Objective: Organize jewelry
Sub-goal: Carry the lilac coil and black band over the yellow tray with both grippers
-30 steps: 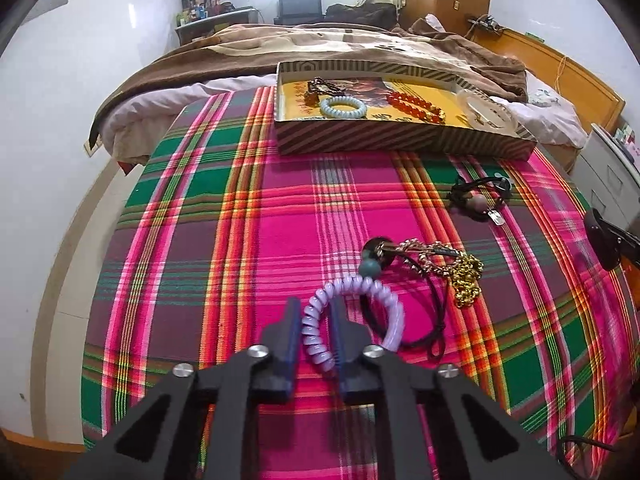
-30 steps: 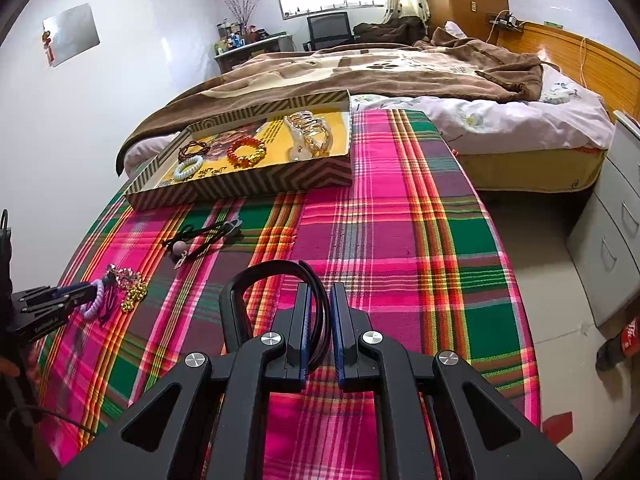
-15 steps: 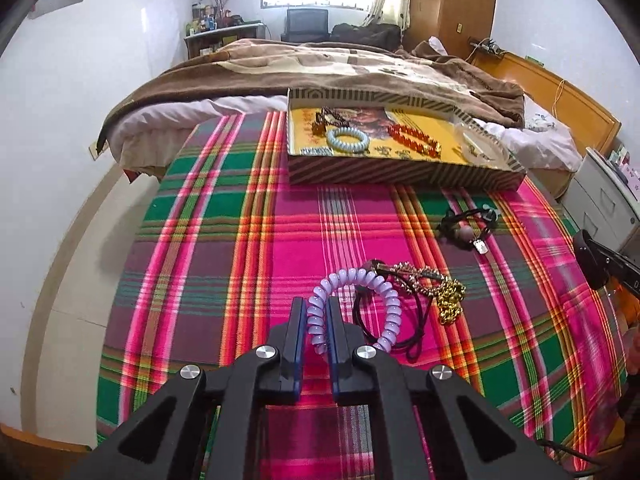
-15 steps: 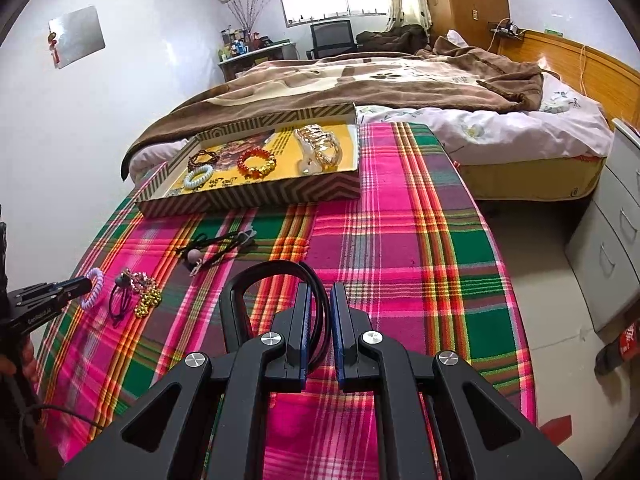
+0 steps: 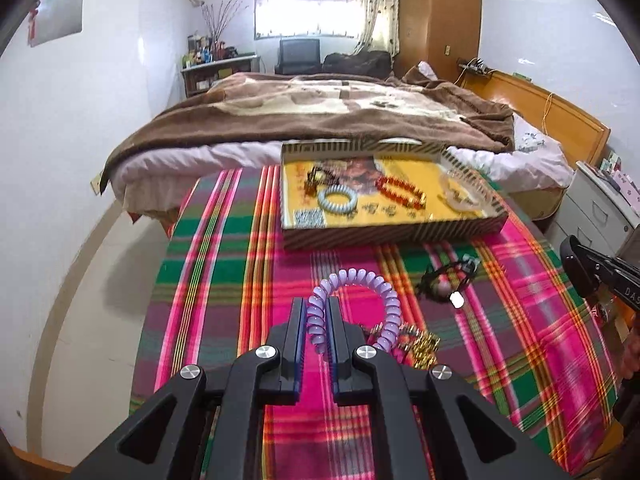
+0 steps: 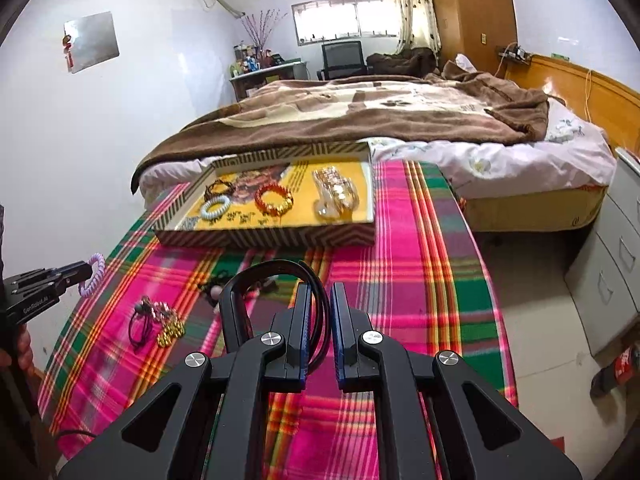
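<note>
My left gripper (image 5: 317, 305) is shut on a purple coil bracelet (image 5: 374, 282), which hangs above the plaid tablecloth. My right gripper (image 6: 320, 294) is shut on a black headband (image 6: 256, 276) that arcs out to the left of the fingers. Ahead of both lies the striped tray (image 5: 392, 235) with a yellow floor. It holds a pale blue coil bracelet (image 5: 337, 199), a red bead bracelet (image 5: 400, 192), a dark bracelet (image 5: 316, 178) and a clear gold piece (image 5: 460, 192). In the right wrist view the left gripper (image 6: 86, 271) is at the far left, the purple coil in it.
A gold chain with black cords (image 6: 158, 322) and a black cord with a bead (image 5: 444, 285) lie on the cloth before the tray. A bed with a brown blanket (image 5: 320, 120) stands behind the table. White drawers (image 6: 612, 280) stand at the right, and bare floor lies on both sides.
Both grippers have risen with their items. The purple coil has come up off the cloth and away from the gold chain. The tray now shows nearer the middle of both views.
</note>
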